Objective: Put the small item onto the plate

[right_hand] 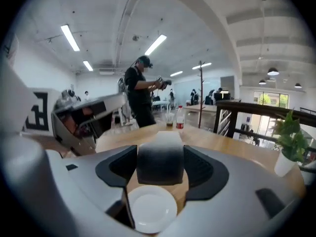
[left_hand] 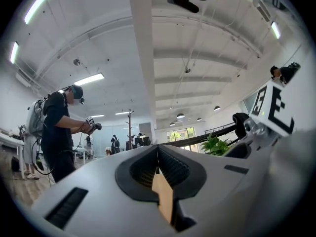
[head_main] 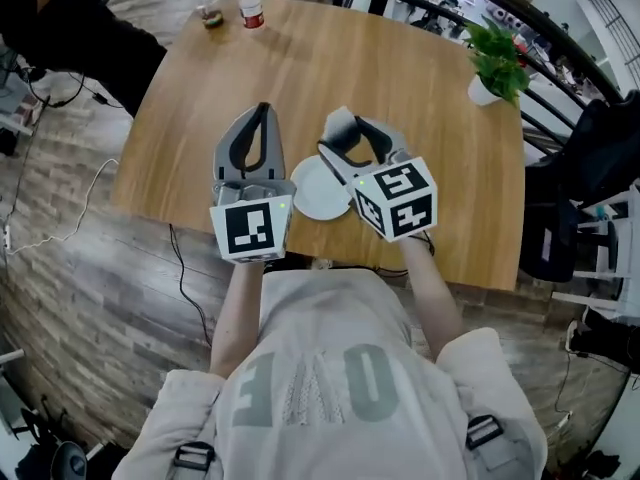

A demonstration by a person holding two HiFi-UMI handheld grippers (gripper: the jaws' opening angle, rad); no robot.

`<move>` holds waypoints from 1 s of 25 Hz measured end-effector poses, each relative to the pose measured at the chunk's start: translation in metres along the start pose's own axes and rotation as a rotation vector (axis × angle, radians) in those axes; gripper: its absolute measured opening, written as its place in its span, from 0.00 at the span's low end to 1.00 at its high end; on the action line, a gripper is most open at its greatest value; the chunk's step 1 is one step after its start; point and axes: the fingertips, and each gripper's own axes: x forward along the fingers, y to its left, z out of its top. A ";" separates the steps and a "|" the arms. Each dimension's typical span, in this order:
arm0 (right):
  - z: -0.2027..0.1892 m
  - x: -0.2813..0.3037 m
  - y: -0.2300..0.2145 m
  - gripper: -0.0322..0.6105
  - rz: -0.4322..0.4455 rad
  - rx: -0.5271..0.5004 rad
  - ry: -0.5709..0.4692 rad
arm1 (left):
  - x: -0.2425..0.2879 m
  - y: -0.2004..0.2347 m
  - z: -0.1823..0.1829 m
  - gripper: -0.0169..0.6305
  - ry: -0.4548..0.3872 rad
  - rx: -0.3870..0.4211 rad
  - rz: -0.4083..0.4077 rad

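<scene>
A small white plate (head_main: 318, 190) lies on the round wooden table (head_main: 300, 78) near its front edge, between my two grippers. My right gripper (head_main: 345, 126) hovers just right of and above the plate, shut on a small block (right_hand: 159, 158) that fades from white to dark grey. In the right gripper view the plate (right_hand: 150, 209) shows directly below the held block. My left gripper (head_main: 262, 110) hangs left of the plate with its jaws pressed together and nothing between them. In the left gripper view it (left_hand: 158, 168) points up toward the ceiling.
A water bottle (head_main: 250, 1) and a cup (head_main: 211, 14) stand at the table's far edge. A potted plant (head_main: 495, 63) sits at the far right. A person in dark clothes (right_hand: 140, 95) stands beyond the table. Cables run over the floor at the left.
</scene>
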 end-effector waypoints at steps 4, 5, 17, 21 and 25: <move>-0.063 0.038 0.016 0.52 0.118 -0.082 0.235 | -0.009 0.002 -0.017 0.04 0.028 0.042 0.022; -0.078 0.044 0.020 0.52 0.141 -0.106 0.289 | -0.010 0.003 -0.022 0.04 0.039 0.053 0.027; -0.193 0.073 0.044 0.52 0.265 -0.246 0.633 | -0.034 0.025 -0.052 0.04 0.111 0.070 0.081; -0.196 0.077 0.043 0.52 0.254 -0.225 0.652 | -0.033 0.030 -0.055 0.04 0.110 0.070 0.084; -0.198 0.077 0.041 0.52 0.253 -0.220 0.658 | -0.028 0.027 -0.053 0.04 0.108 0.079 0.075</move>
